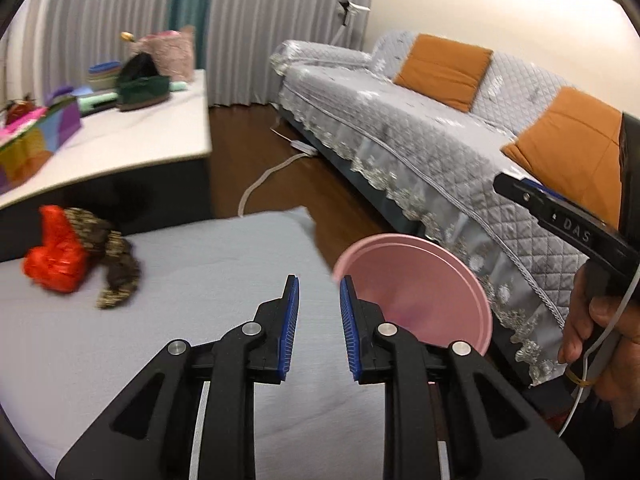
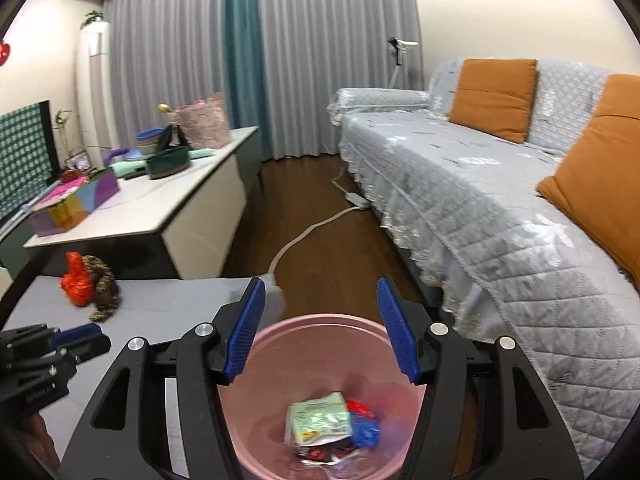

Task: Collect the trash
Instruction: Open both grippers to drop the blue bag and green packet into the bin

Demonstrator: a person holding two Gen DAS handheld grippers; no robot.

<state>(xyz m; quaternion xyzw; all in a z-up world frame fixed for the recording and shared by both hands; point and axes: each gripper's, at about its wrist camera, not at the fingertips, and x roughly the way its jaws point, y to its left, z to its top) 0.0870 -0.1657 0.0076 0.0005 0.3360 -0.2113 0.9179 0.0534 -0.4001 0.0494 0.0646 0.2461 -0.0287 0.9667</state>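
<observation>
A: Status, left side first?
B: Red bag [image 1: 56,254] and brown patterned wrapper [image 1: 110,258] lay touching on the grey counter [image 1: 120,344], far-left. Left hand-held gripper [image 1: 319,292] hovered over it, jaws apart, empty.
A: Right side?
B: Right hand-held gripper [image 2: 322,296] was spread wide, empty, above the pink bin [image 2: 320,364]. Wrappers [image 2: 328,428] sat in the bin bottom.
</observation>
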